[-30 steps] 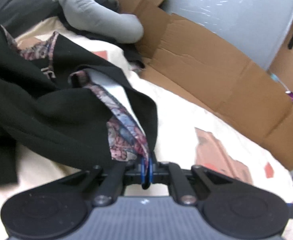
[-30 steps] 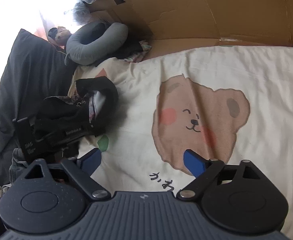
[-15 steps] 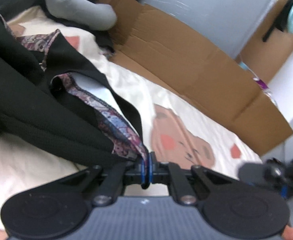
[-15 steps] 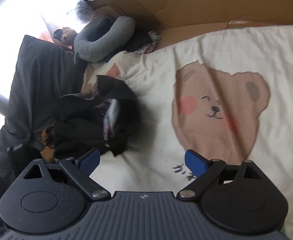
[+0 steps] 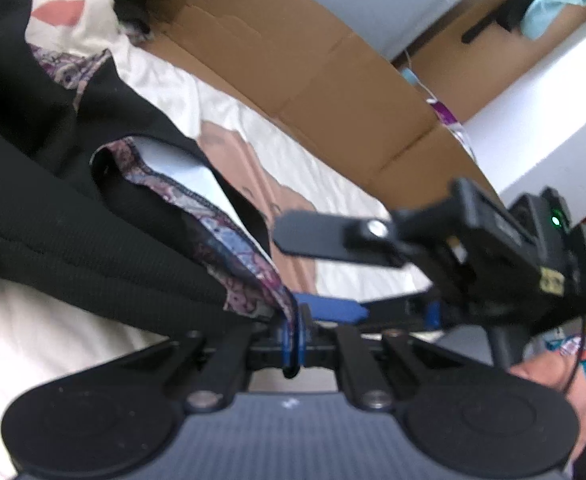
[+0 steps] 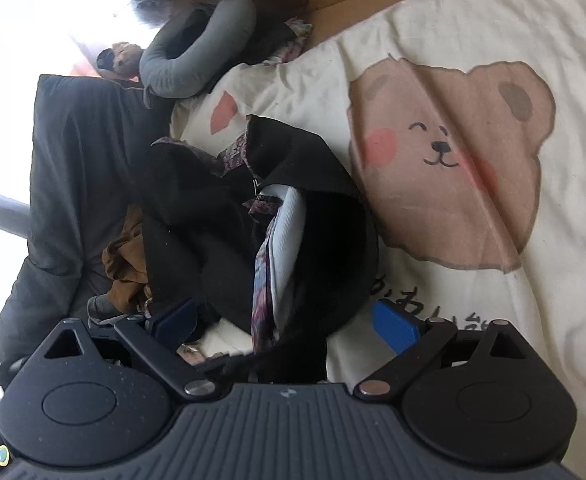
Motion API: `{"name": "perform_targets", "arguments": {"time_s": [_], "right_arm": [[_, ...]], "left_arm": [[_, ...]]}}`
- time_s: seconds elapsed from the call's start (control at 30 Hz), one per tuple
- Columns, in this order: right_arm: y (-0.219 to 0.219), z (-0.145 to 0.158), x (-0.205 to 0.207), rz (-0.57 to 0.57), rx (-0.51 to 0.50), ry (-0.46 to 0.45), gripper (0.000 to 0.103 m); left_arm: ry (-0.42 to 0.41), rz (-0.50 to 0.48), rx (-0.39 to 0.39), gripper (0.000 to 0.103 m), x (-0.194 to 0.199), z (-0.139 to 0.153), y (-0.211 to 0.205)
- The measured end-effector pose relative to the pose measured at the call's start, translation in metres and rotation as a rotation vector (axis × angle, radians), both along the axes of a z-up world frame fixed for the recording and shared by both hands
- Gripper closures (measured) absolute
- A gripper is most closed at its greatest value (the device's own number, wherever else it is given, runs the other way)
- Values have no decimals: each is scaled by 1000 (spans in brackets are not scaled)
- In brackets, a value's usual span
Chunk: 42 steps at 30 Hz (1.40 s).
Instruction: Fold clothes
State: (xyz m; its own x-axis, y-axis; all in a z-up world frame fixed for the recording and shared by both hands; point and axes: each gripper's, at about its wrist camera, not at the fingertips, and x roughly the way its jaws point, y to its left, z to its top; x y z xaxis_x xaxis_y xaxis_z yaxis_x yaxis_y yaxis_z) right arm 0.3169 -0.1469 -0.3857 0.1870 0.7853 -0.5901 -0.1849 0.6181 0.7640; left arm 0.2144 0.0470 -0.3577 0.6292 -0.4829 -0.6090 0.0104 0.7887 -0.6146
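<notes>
A black garment (image 5: pixel 93 240) with a purple paisley lining and a pale inner panel (image 6: pixel 289 232) lies bunched on the bear-print sheet. My left gripper (image 5: pixel 293 332) is shut on the patterned hem of this garment and holds it taut. The right gripper (image 6: pixel 283 322) stands open, and the black garment (image 6: pixel 213 208) reaches between its blue pads (image 6: pixel 393 324) without being pressed. In the left wrist view the right gripper (image 5: pixel 293 268) comes in from the right, just past the pinched hem.
The cream sheet with a brown bear print (image 6: pixel 453 152) covers the bed. A flattened cardboard wall (image 5: pixel 333 80) runs along its far side. A grey neck pillow (image 6: pixel 197 60), a dark grey quilt (image 6: pixel 73 160) and a brown cloth (image 6: pixel 125 264) lie around the garment. A hand (image 5: pixel 549 380) holds the right gripper.
The left gripper has swung right, pulling the hem with it. The right gripper has come into the left view. In the right view the garment has come closer, between the open fingers.
</notes>
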Motion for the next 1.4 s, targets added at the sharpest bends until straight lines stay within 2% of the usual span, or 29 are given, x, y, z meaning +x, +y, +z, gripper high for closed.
{"name": "perform_targets", "arguments": {"time_s": [0.17,0.23,0.33,0.37,0.4,0.47,0.5,0.53,0.57,0.63,0.67,0.8,1.03,1.1,1.27,1.4], "right_arm": [[-4,-3,0,2,-24,-20,6],[-6,-8,1,9,-21,-3,10],[-10,-18,2,19,-10,38,31],[-12,-22,2,21,-4,52,49],[-13,-25,1,24,-10,58,74],[-15,-30,-2,25,-53,59,94],[-18,-30,-4,22,-54,53,97],[-20,-31,-5,19,-54,46,98],[-22,-31,-6,12,-57,36,98],[-29,-30,-5,-11,-63,21,99],[-32,-29,-5,-23,-65,15,99],[-44,-28,-4,-61,-80,-2,99],[-59,-25,-9,-111,-93,-8,99],[-63,-23,-11,-121,-96,-13,99],[-71,-16,-14,-145,-106,-17,100],[-77,-9,-18,-165,-108,-31,100]], "left_arm": [[9,-37,-47,99,-9,-4,-14],[6,-53,-62,99,-8,-4,-19],[25,-68,-64,99,-2,-8,-27],[39,-68,-57,99,-3,-10,-29],[53,-68,-51,98,-3,-12,-30],[89,-49,-34,95,-2,-17,-32],[94,-41,-24,90,-3,-17,-32],[94,-21,-10,76,-5,-16,-32],[93,-16,4,58,-6,-14,-31],[96,4,41,34,-9,-9,-26],[98,19,57,30,-11,-6,-22],[125,121,98,29,-25,0,10],[172,357,186,21,-63,18,77],[175,400,212,13,-75,24,92],[185,490,270,7,-98,36,121],[234,554,346,7,-103,30,132]]}}
